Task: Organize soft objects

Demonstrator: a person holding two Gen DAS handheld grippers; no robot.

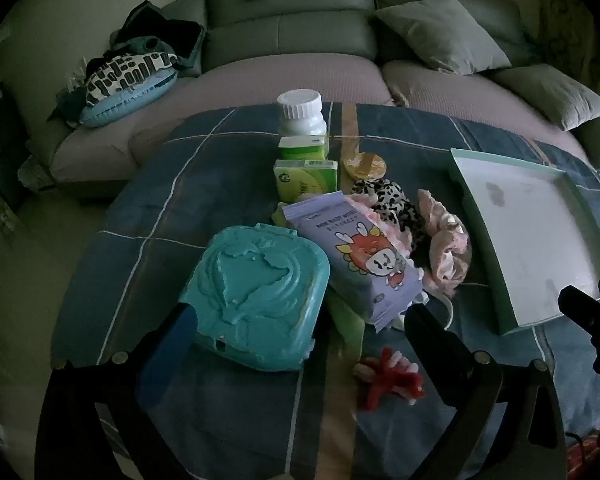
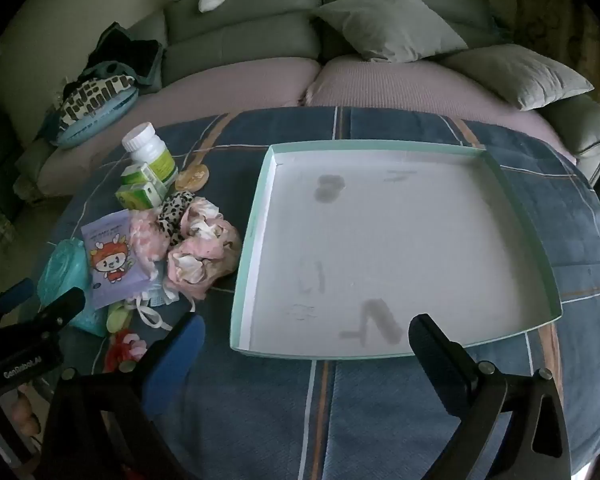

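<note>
Nothing has gone into the shallow white tray with the mint-green rim [image 2: 512,184] yet: in the right wrist view its floor fills the centre of the frame and shows only a few grey smudges. By that showing, the sorting has not begun and all of it is left.

The soft things lie heaped on the blue plaid-covered table [image 2: 340,400], just left of the tray in that view. They are a crumpled pink satin scrunchie [image 2: 204,256], a leopard-print fabric scrunchie [image 2: 176,208], a pale blue face mask with white ear loops [image 2: 158,300] and, at the lower left, a red and white fuzzy hair tie [image 1: 392,376]. Mixed among them are harder goods: a lilac tissue pack with a red cartoon dragon [image 1: 364,256], a teal embossed wipes pack [image 1: 256,296], two green and white cartons [image 1: 306,178] and a white screw-cap bottle with a green label [image 1: 302,116].

Both claws stand wide apart and hold nothing. The left claw [image 1: 300,320] hovers at the bottom of its frame over the teal pack and the lilac pack; the right claw [image 2: 308,332] hangs over the near edge of the tray.

Little writing can be read. The other tool's body, at the lower left of the right wrist view, seems to read "GenRobot.AI". The lilac pack carries small print too blurred to make out.
</note>
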